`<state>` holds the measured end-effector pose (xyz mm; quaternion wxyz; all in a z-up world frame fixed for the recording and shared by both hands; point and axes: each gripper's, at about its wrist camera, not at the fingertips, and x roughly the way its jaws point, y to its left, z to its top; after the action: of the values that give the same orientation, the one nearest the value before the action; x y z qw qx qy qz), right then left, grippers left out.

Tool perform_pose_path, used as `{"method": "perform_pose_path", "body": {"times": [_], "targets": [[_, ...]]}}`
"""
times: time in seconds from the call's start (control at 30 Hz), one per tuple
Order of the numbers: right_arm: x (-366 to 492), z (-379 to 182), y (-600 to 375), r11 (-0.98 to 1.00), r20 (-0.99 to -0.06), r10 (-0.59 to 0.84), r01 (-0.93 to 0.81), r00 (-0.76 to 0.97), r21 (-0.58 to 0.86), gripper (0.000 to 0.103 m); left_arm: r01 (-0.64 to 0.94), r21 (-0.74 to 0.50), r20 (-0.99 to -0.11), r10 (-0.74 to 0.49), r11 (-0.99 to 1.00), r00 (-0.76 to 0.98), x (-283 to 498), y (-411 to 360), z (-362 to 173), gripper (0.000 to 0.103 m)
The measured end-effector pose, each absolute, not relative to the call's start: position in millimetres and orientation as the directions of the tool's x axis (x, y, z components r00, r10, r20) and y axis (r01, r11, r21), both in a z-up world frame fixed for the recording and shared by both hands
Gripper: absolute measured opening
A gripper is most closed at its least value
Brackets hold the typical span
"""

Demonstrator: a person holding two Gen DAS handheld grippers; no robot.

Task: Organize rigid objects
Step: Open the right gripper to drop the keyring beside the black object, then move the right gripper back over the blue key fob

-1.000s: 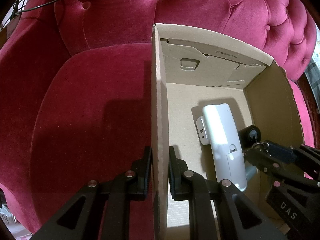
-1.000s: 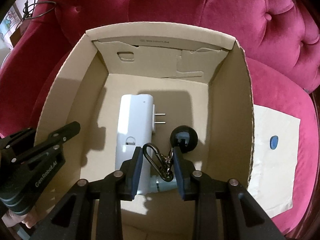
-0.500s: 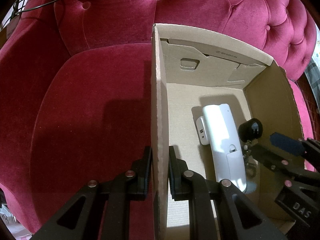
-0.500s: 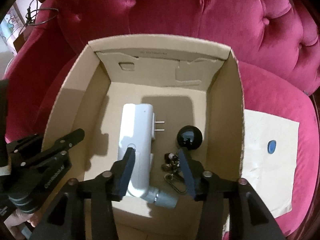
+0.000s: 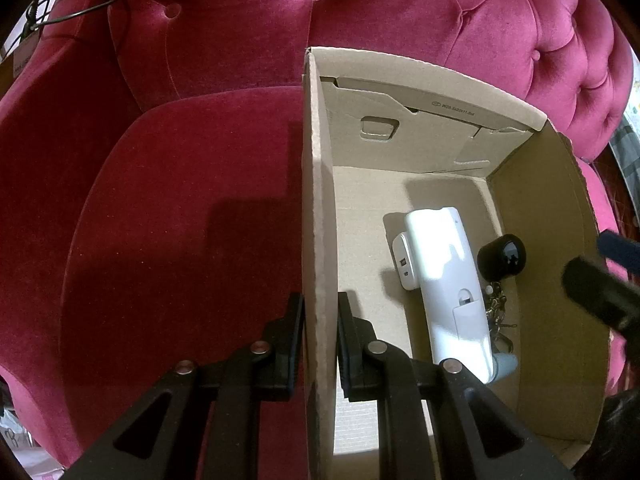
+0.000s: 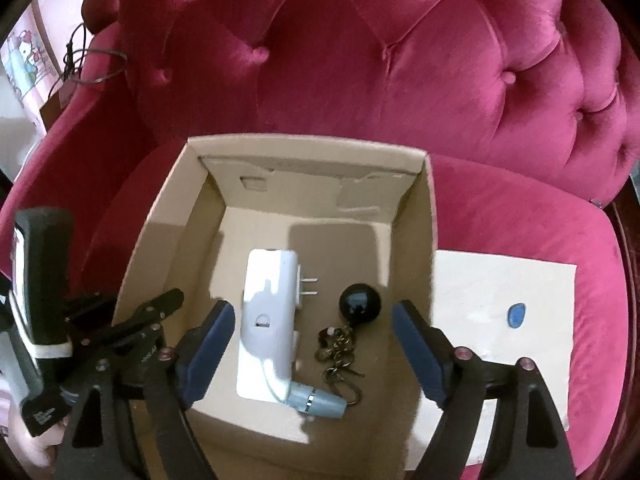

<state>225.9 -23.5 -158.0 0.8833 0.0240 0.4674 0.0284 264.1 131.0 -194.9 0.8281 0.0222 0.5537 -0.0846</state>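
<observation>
Two black jaws of the left gripper [image 5: 318, 344] are seen in the left wrist view clamped on the side wall of the open brown cardboard box [image 5: 316, 208]; a tug could tip it off the crimson velvet seat [image 5: 180, 220], and only a faint printed size code on the far flap is seen, not surely readable. In the right wrist view the right gripper [image 6: 312, 344], its jaws just opened wide and empty, hangs above the black ball keychain with brass chain [image 6: 358, 304] released beside the white plug-in adapter [image 6: 270, 312] in the box; the small blue oval piece [image 6: 517, 314] lies outside on cream paper [image 6: 520, 360], which may slide when it is picked; partly hidden white lettering on the left gripper is not readable.

1 cardboard box [image 6: 424, 216], 1 white plug-in device [image 6: 268, 320], 1 black ball keychain [image 6: 359, 304], 1 paper sheet [image 6: 500, 280], 1 blue chip [image 6: 517, 314].
</observation>
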Motion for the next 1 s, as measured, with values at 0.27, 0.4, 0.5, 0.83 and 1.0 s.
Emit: {"method": "perform_pose_path", "body": {"times": [0.27,0.4,0.5,0.83,1.0], "targets": [[225,-135,-50,0.998,-0.808,0.051,0.002,0.587,0.065,0.103,0.164,-0.057,-0.921,-0.116,0.985,0.373,264,131,-195,0.016],[225,-125,-67,0.998,-0.799,0.024,0.025,0.601,0.049,0.103,0.165,-0.057,-0.921,-0.115,0.985,0.373,264,131,-195,0.016],[225,-120,-84,0.998,-0.799,0.005,0.044,0.602,0.040,0.103,0.165,-0.056,-0.921,-0.115,0.985,0.373,264,131,-195,0.016],[227,-127,-143,0.995,-0.821,-0.052,0.099,0.568,0.006,0.103,0.166,-0.054,-0.920,-0.113,0.985,0.375,264,130,-195,0.016],[230,-141,-168,0.990,-0.830,-0.076,0.141,0.552,0.004,0.103,0.164,-0.054,-0.920,-0.113,0.985,0.375,263,131,-195,0.016]]}}
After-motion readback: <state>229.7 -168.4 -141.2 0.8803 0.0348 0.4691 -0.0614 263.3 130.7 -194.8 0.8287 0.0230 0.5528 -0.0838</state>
